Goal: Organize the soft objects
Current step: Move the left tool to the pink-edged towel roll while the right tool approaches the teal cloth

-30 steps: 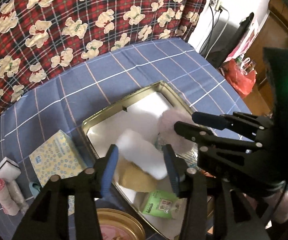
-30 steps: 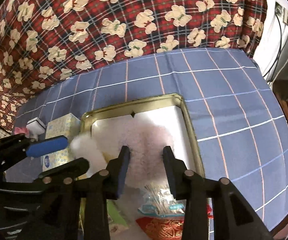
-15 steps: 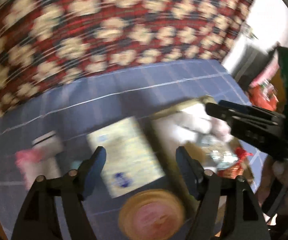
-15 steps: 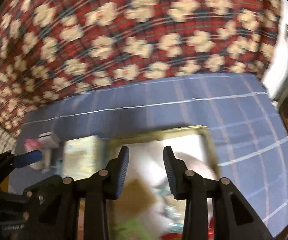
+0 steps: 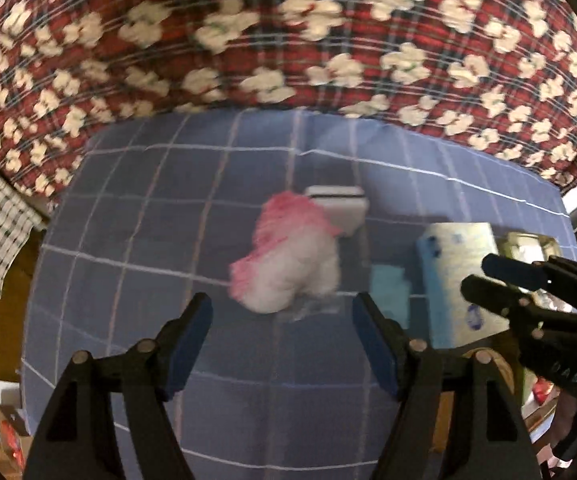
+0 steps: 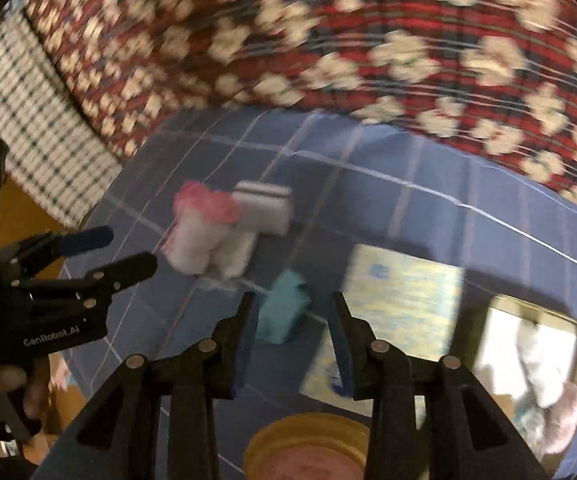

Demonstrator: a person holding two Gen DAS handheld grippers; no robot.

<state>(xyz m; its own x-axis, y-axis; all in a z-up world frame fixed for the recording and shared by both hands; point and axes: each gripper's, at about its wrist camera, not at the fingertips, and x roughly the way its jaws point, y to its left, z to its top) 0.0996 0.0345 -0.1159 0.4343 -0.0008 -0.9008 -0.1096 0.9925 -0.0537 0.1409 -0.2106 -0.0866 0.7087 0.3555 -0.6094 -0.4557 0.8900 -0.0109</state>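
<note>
Left wrist: left gripper (image 5: 282,342) jaws spread, empty, just widened, lined up over pink-white soft bundle (image 5: 288,256) mid-bench (image 5: 128,240), likely to grab it. Right gripper (image 6: 293,340) jaws part-spread, empty, above teal cloth (image 6: 284,306).

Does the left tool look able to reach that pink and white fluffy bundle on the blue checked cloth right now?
Probably yes: the left tool is open and empty, the pink and white fluffy bundle lies just ahead of it, and nothing sits between.

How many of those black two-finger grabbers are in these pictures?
2. The left gripper hovers open above the pink-and-white bundle; the right gripper hangs above the teal cloth.
</note>
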